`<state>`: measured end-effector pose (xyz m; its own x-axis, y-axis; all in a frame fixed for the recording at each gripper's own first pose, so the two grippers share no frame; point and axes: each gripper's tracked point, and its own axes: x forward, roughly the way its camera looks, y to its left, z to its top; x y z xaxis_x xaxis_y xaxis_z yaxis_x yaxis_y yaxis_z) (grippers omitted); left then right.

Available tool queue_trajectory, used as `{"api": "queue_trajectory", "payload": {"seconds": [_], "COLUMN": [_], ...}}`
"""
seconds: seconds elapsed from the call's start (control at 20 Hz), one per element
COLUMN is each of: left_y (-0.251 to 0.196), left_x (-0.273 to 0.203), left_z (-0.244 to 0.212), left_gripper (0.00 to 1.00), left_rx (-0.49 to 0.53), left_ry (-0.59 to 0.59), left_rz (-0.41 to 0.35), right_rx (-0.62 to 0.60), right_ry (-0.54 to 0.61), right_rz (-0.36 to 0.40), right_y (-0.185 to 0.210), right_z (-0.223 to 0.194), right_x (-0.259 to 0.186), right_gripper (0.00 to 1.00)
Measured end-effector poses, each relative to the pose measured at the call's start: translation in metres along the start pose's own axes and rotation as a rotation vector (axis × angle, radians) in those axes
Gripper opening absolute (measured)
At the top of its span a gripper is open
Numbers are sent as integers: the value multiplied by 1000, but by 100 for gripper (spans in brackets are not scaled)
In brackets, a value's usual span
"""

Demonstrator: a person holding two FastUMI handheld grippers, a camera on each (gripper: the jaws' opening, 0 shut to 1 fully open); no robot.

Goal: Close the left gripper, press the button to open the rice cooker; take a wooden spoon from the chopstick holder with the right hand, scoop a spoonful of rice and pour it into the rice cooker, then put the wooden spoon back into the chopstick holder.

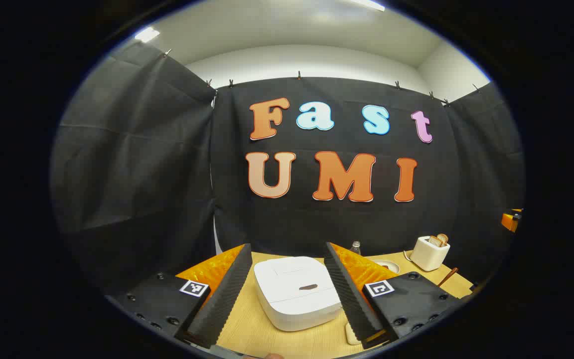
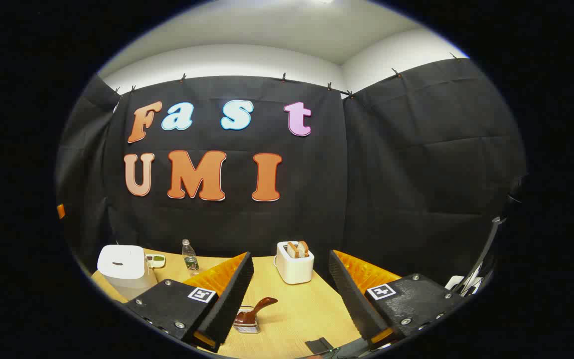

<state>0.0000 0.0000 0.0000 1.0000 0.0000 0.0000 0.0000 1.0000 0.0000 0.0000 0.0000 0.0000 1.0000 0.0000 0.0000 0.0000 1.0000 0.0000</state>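
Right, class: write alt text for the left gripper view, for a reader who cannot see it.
A closed white rice cooker sits on a wooden table, framed between the open fingers of the left gripper. Farther right stand a white toaster holding toast and a small bottle, before a black cloth wall.

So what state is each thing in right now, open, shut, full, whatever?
Rice cooker: lid shut.
Left tongs: open, holding nothing.
Right tongs: open, holding nothing.
Wooden spoon: standing tilted in its holder.
Toaster: bread slices poking up from the slots.
Bottle: upright.
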Motion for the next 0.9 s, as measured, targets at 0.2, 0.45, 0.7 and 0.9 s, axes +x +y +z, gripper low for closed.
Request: {"api": "queue_trajectory", "payload": {"seconds": [0.2, 0.45, 0.7, 0.9], "left_y": [1, 1, 3, 3], "left_x": [0, 0, -1, -1], "left_z": [0, 2, 2, 2], "left_gripper": [97, 98, 98, 99], "left_rx": [5, 8, 14, 9], "left_ry": [0, -1, -1, 4], "left_rz": [0, 7, 11, 6], "right_rx": [7, -6, -17, -13], "right_ry": [-5, -9, -5, -4], "right_rz": [-3, -21, -19, -20], "right_y": [-2, -9, -8, -10], "right_z": [2, 3, 2, 4], "right_x": [0, -1, -2, -2], "right_gripper": [95, 95, 95, 95]}}
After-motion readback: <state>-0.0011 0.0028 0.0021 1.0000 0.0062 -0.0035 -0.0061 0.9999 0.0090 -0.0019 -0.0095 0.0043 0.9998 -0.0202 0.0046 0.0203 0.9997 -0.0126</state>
